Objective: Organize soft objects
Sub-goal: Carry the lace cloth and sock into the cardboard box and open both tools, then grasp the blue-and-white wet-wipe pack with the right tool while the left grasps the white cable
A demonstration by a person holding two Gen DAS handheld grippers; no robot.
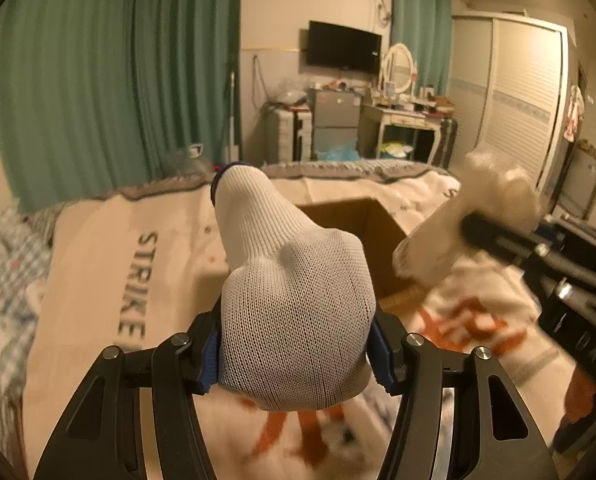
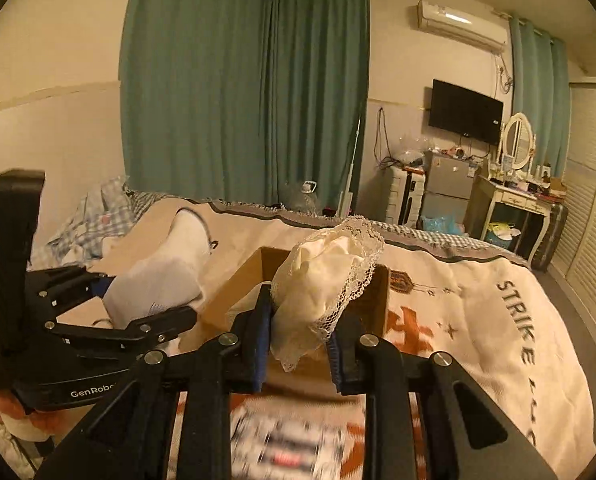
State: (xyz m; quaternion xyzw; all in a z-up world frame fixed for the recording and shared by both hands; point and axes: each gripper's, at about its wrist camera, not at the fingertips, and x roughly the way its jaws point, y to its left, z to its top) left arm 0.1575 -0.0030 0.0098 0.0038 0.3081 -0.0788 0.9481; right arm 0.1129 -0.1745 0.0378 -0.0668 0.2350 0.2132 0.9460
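My left gripper (image 1: 294,354) is shut on a white knit sock (image 1: 294,320), held above the bed; the sock also shows in the right wrist view (image 2: 158,280). My right gripper (image 2: 298,344) is shut on a cream lace-trimmed cloth (image 2: 326,276), held just in front of and above an open cardboard box (image 2: 238,280). In the left wrist view the box (image 1: 362,220) lies past the sock, and the cream cloth (image 1: 458,224) hangs blurred at its right side.
The box sits on a bed covered by a cream blanket (image 2: 478,320) printed "STRIKE" with orange marks. Plaid clothes (image 2: 94,216) lie at the bed's far left. Green curtains, a dresser (image 2: 514,200), fridge and wardrobe stand beyond.
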